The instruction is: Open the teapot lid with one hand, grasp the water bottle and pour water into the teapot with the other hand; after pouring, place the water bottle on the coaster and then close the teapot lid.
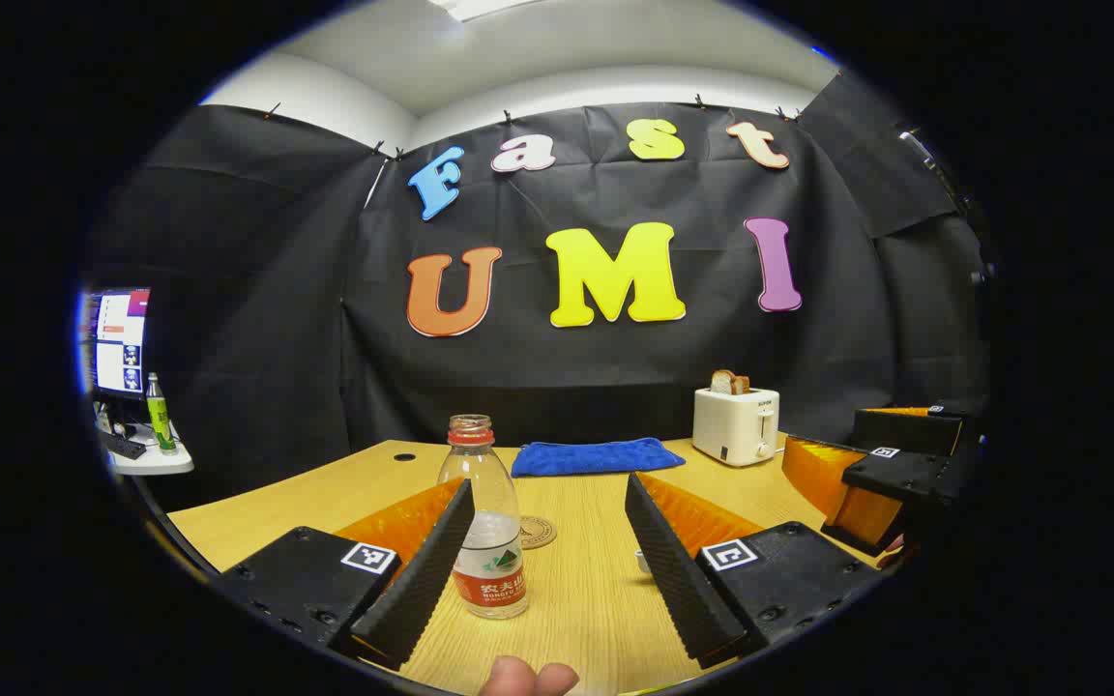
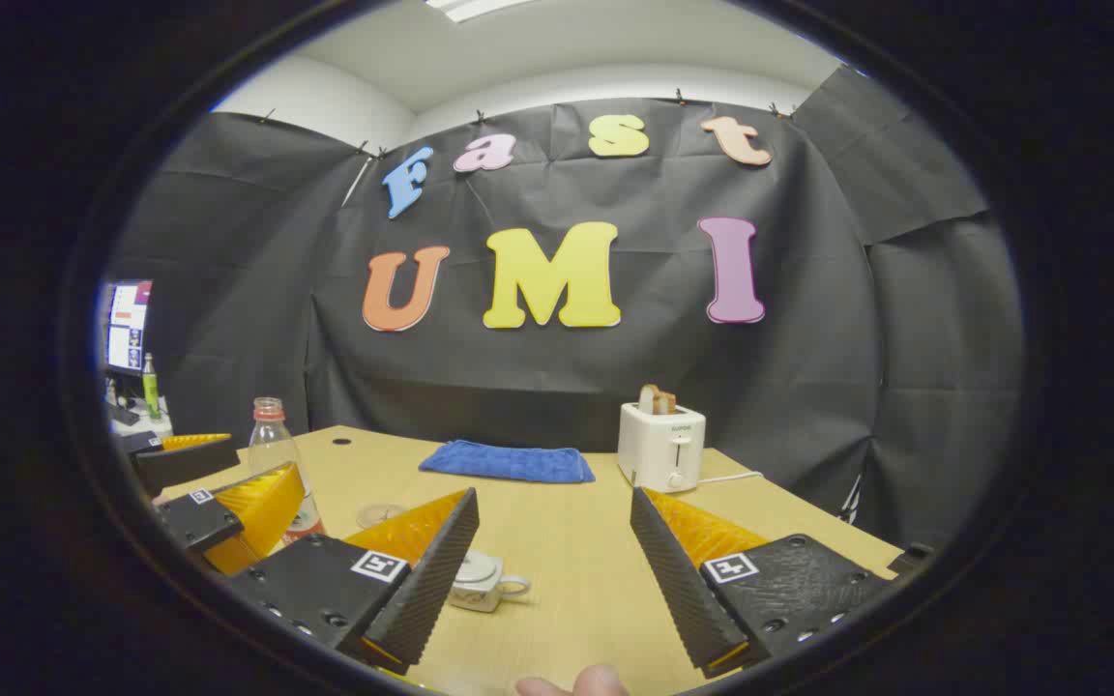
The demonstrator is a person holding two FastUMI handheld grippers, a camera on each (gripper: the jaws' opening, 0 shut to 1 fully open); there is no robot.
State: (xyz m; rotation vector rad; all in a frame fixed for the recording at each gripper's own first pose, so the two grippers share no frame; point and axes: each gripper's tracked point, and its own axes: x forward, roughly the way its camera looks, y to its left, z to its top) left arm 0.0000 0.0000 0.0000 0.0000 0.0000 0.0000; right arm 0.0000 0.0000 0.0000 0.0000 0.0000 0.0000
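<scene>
Both grippers hang with fingers spread, gripping nothing: the left gripper (image 1: pixel 542 570) faces the uncapped clear plastic water bottle (image 1: pixel 489 527), the right gripper (image 2: pixel 552 570) the small white ceramic teapot (image 2: pixel 482 582). Just behind the bottle lies a round cork coaster (image 1: pixel 538 532). The bottle looks light, slippery and squashable; grip its labelled middle.

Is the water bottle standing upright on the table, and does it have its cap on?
Upright and uncapped: the water bottle stands on the table with its neck pointing up, and its mouth is open, with no cap.
</scene>
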